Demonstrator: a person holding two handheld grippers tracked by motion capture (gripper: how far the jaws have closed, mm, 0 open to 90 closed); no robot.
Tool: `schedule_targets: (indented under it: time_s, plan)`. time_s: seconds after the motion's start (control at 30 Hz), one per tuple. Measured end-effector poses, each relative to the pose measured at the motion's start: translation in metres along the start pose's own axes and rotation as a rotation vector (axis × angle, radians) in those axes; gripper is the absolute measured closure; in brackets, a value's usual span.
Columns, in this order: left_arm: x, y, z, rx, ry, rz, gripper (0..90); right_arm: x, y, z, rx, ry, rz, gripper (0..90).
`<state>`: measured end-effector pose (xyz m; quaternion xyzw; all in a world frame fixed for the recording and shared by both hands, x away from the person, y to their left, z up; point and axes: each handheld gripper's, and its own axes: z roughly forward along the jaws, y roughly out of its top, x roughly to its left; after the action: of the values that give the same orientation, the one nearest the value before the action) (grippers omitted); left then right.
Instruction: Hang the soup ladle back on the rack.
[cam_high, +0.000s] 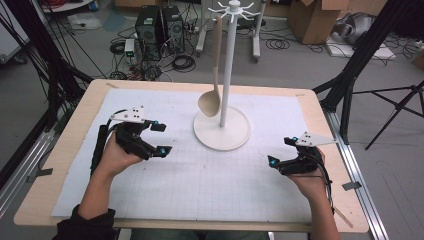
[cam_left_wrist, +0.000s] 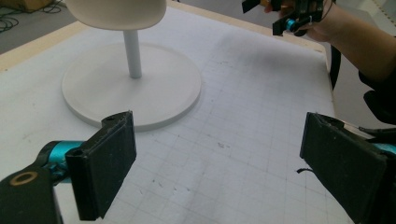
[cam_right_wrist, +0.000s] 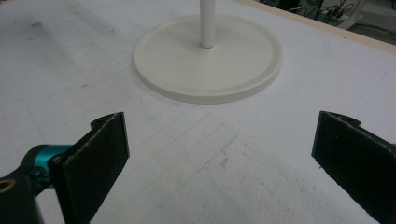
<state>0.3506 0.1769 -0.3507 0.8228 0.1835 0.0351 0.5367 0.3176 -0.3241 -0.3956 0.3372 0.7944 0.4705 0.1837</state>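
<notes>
Beige ladle (cam_high: 210, 102) hangs from the white stand (cam_high: 222, 131) at the middle of the counter (cam_high: 65, 150) (its bowl seemingly just above the round base). Left claw (cam_high: 161, 138) and right claw (cam_high: 281, 151) flank the stand, both gaping wide with nothing between their jaws.

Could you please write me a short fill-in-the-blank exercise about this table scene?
1. The beige ladle hangs from a hook at the top of the white ____.
2. The stand's pole rises from a base whose shape is ____.
3. The pads of the left tongs stand apart, so they are ____.
4. Between the pads of the right tongs lies nothing but the white gridded ____.

Missing words: stand; round; open; mat
</notes>
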Motion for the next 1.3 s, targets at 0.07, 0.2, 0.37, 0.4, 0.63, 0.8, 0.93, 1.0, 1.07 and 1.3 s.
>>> schedule_targets:
  time_s: [0.07, 0.2, 0.37, 0.4, 0.63, 0.8, 0.93, 1.0, 1.07, 1.3]
  plan:
    - [0.000, -0.007, 0.001, 0.007, 0.013, 0.002, 9.3, 0.000, -0.001, 0.001, 0.007, 0.001, 0.002, 2.5]
    - [-0.001, -0.021, 0.002, -0.001, 0.015, -0.014, 8.8, 0.001, -0.002, 0.003, 0.015, 0.001, 0.005, 2.5]
    - [0.000, -0.031, 0.004, 0.012, 0.035, -0.013, 7.7, 0.001, -0.002, 0.006, 0.027, 0.001, 0.001, 2.5]
    - [0.000, -0.034, 0.006, 0.020, 0.039, -0.019, 7.6, 0.001, -0.003, 0.007, 0.031, 0.002, 0.003, 2.5]
    - [0.004, -0.043, 0.010, 0.029, 0.033, -0.013, 6.1, 0.001, -0.003, 0.010, 0.041, 0.003, -0.002, 2.5]
    - [0.006, -0.050, 0.014, 0.045, 0.030, -0.027, 2.2, 0.000, -0.004, 0.010, 0.035, 0.003, 0.007, 2.5]
    - [0.003, -0.051, 0.010, 0.039, 0.040, -0.022, 1.7, -0.001, -0.005, 0.013, 0.035, 0.010, 0.010, 2.5]
    - [0.003, -0.052, 0.007, 0.031, 0.042, -0.018, 1.7, 0.000, -0.006, 0.015, 0.039, 0.015, 0.016, 2.5]
    - [0.003, -0.053, 0.004, 0.022, 0.043, -0.020, 1.7, 0.000, -0.007, 0.017, 0.044, 0.019, 0.011, 2.5]
    - [0.004, -0.056, -0.002, 0.013, 0.050, -0.019, 1.7, 0.000, -0.006, 0.018, 0.035, 0.017, 0.010, 2.5]
